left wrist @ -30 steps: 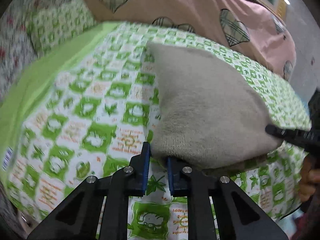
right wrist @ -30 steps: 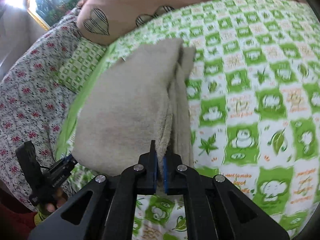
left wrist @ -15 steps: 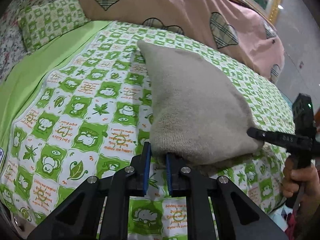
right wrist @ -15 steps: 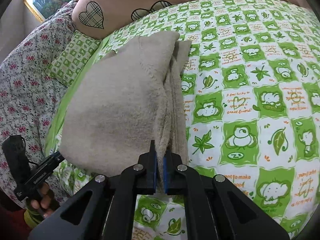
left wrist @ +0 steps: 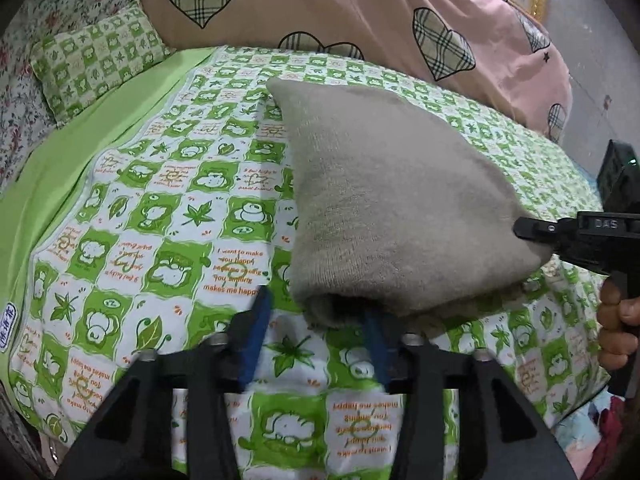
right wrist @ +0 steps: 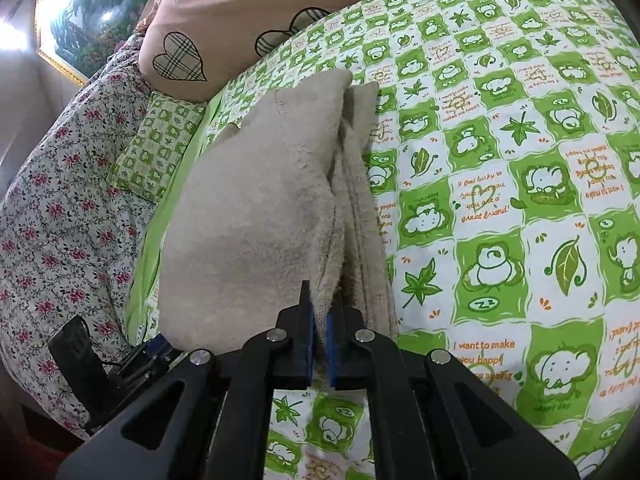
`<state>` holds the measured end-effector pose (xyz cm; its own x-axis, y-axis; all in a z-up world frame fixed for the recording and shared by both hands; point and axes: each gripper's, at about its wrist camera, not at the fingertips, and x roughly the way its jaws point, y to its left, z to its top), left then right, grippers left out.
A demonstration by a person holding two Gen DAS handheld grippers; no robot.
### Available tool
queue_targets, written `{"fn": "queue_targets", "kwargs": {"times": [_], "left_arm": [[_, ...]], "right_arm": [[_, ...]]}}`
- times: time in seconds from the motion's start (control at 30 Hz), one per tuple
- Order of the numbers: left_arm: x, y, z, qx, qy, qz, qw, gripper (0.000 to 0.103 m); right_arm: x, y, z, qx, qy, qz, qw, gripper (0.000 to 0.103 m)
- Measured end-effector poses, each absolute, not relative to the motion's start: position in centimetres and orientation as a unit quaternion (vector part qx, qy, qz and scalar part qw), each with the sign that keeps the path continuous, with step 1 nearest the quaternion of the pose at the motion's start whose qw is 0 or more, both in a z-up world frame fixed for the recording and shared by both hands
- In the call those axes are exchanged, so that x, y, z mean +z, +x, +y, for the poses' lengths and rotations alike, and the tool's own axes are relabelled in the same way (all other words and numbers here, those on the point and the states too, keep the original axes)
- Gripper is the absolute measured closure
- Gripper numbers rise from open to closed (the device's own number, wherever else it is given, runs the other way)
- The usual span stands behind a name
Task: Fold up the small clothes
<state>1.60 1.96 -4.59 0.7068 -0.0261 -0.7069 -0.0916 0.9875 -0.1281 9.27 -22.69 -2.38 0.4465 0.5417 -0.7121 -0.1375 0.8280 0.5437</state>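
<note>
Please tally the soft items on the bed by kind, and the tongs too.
Beige garment: 1
Pink heart-print duvet: 1
Green checked pillow: 1
Green patterned bedsheet: 1
Tongs: 2, left open, right shut on the garment
Total: 6

Left gripper (left wrist: pixel 316 320) fingers motion-blurred, one tip hidden under the beige garment (left wrist: pixel 392 200); right gripper (left wrist: pixel 532 228) body cut by frame edge.

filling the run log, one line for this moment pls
left gripper: open | right gripper: shut on beige garment | garment folded on bedspread
</note>
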Motion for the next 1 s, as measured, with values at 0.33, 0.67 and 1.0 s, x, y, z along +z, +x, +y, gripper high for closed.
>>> {"fn": "queue_targets", "kwargs": {"times": [0.33,0.67,1.0], "left_arm": [[-3.5,1.6,-2.0,0.08,0.066,0.314,0.944,0.054],[-3.2,0.9,0.6,0.063,0.021,0.325,0.943,0.094],[-4.6,0.4,1.5,0.006,-0.043,0.375,0.926,0.096]], "right_arm": [[-2.2,9.5,-21.9,0.214,0.209,0.481,0.825,0.095],[-1.0,9.0,-22.1,0.224,0.187,0.464,0.837,0.097],[-3.1,9.0,-22.4,0.17,0.134,0.486,0.847,0.097]]}}
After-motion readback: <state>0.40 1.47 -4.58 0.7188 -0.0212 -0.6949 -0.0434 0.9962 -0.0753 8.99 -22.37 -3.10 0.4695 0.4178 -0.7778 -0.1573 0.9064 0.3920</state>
